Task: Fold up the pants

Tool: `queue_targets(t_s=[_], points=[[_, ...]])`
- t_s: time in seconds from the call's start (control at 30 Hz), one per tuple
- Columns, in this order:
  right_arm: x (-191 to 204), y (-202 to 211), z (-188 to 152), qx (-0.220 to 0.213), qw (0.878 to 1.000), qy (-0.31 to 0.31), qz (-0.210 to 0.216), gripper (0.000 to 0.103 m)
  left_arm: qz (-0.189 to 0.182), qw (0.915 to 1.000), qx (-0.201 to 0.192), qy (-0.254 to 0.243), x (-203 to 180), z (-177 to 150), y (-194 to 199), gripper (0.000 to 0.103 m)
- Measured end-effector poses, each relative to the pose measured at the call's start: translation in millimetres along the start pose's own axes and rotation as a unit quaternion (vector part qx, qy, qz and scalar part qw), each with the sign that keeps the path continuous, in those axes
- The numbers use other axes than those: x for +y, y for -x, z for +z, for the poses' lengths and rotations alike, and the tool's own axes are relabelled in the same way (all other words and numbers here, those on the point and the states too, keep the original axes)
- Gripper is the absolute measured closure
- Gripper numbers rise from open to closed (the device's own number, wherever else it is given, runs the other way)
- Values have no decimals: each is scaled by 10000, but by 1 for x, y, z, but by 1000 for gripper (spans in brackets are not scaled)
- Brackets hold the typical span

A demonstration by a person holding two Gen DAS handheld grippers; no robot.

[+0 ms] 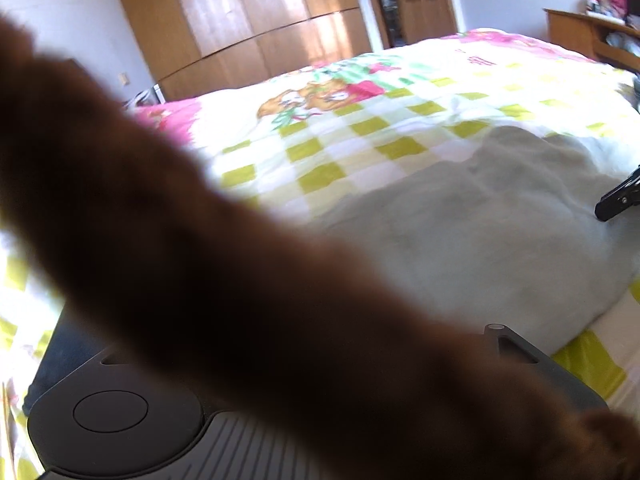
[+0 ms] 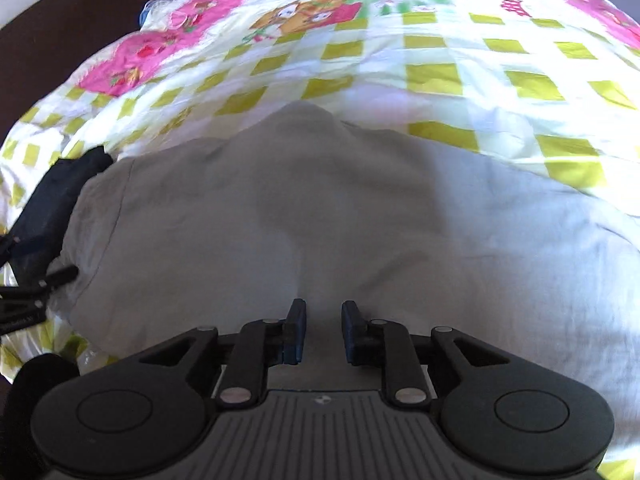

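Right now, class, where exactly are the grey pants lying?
The grey pants lie spread on the checked bedspread, directly ahead of the right gripper in its wrist view.

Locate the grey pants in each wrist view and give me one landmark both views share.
Left wrist view: the grey pants lie right of centre on the bed, partly hidden at lower left by a blurred brown sleeve.
Right wrist view: the grey pants fill the middle, just beyond the fingertips of the right hand-held gripper.
Shared landmark: the bear print on the checked bedspread, and, beyond the pants.
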State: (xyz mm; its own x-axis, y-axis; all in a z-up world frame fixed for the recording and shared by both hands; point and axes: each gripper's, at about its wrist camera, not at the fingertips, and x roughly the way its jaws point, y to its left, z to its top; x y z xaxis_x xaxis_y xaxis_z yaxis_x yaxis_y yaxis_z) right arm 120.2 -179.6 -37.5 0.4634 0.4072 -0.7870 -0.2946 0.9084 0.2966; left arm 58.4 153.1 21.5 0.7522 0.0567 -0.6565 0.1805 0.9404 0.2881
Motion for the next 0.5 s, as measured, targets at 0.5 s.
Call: queue_targets(t_s=[0.5], points=[[-194, 159, -112, -1756, 9163, -3345, -1331, 62, -1152, 9893, -250, -864, -122, 47, 8, 33]])
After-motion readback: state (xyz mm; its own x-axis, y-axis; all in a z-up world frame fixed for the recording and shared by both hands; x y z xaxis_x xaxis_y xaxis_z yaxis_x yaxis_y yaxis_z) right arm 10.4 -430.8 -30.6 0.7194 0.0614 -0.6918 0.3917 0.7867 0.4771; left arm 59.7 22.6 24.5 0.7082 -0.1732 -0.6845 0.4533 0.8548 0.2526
